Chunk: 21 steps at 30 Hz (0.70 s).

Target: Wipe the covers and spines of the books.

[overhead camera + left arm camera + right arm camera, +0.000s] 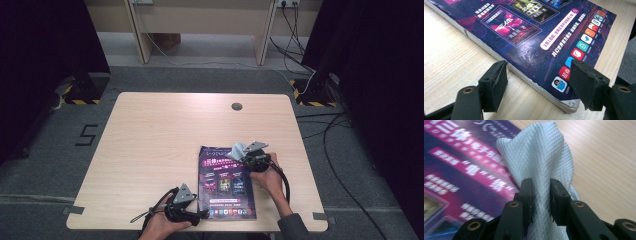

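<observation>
The dark purple glossy magazine (227, 184) lies near the pale wood table's (150, 150) front edge, long axis running away from the person, its near left corner between the left gripper's (200, 216) parted jaws. The right gripper (243, 156), clamped on a white quilted cloth (541, 157), sits over the far right corner. Pink Chinese headings show; a white strip begins "3月1日".

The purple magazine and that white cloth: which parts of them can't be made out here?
- Glossy purple magazine: left gripper view, far end cut off by the top edge.
- White waffle-textured cloth: right gripper view, lower part hidden between the right tongs.
- Magazine's cover print: high view, too small; right gripper view, blurred.
</observation>
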Motion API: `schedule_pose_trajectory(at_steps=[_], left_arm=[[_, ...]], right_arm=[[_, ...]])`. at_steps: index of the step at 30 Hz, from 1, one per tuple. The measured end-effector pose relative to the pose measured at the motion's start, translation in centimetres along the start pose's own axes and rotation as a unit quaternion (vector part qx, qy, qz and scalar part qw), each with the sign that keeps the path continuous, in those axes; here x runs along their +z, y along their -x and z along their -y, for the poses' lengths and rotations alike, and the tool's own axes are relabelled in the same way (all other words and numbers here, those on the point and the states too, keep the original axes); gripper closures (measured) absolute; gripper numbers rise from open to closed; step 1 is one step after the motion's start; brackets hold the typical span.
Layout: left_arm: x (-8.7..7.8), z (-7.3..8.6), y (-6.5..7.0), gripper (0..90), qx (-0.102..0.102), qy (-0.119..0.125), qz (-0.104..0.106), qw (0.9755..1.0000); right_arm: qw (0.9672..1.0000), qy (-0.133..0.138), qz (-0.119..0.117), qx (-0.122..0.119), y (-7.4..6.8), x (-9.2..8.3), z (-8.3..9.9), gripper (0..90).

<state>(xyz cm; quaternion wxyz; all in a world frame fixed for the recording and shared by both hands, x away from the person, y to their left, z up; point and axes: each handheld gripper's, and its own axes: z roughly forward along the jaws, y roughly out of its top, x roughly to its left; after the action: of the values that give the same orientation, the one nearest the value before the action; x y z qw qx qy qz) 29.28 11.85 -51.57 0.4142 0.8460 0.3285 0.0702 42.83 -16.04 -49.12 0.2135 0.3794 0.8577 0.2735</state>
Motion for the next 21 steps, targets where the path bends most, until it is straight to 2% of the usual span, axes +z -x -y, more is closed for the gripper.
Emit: schedule_pose_trajectory(at_steps=[1,2,5,11,14,17,19,21], left_arm=[[0.0,0.0,0.0,29.8,0.001,0.000,0.000,1.0000],[0.0,0.0,0.0,29.8,0.001,0.000,0.000,1.0000],[0.0,0.0,0.0,29.9,0.000,0.000,-0.002,1.0000],[0.0,0.0,0.0,29.9,0.000,-0.001,-0.002,1.0000],[0.0,0.0,0.0,29.1,0.002,0.000,-0.004,1.0000],[0.0,0.0,0.2,28.1,0.004,-0.001,-0.010,0.9999],[0.0,-0.2,0.2,28.1,0.008,-0.005,-0.013,0.9999],[0.1,-0.2,0.3,27.2,0.002,-0.008,-0.016,0.9998]], right_arm=[[0.9999,0.002,-0.013,-0.003,-0.9,-0.2,0.0,74.1],[0.9999,0.002,-0.013,-0.003,-0.9,-0.2,0.0,74.1],[0.9990,0.005,-0.039,-0.019,-2.6,-0.3,-0.3,74.0],[0.9947,0.016,-0.094,-0.038,-5.9,-0.2,-1.0,73.0],[0.9947,0.014,-0.083,-0.060,-6.7,-0.2,-1.2,73.5],[0.9947,0.013,-0.091,-0.047,-6.3,-0.1,-1.2,73.2],[0.9956,0.017,-0.080,-0.046,-6.0,0.0,-1.2,73.1],[0.9965,0.016,-0.069,-0.043,-5.5,0.2,-1.3,73.2]])
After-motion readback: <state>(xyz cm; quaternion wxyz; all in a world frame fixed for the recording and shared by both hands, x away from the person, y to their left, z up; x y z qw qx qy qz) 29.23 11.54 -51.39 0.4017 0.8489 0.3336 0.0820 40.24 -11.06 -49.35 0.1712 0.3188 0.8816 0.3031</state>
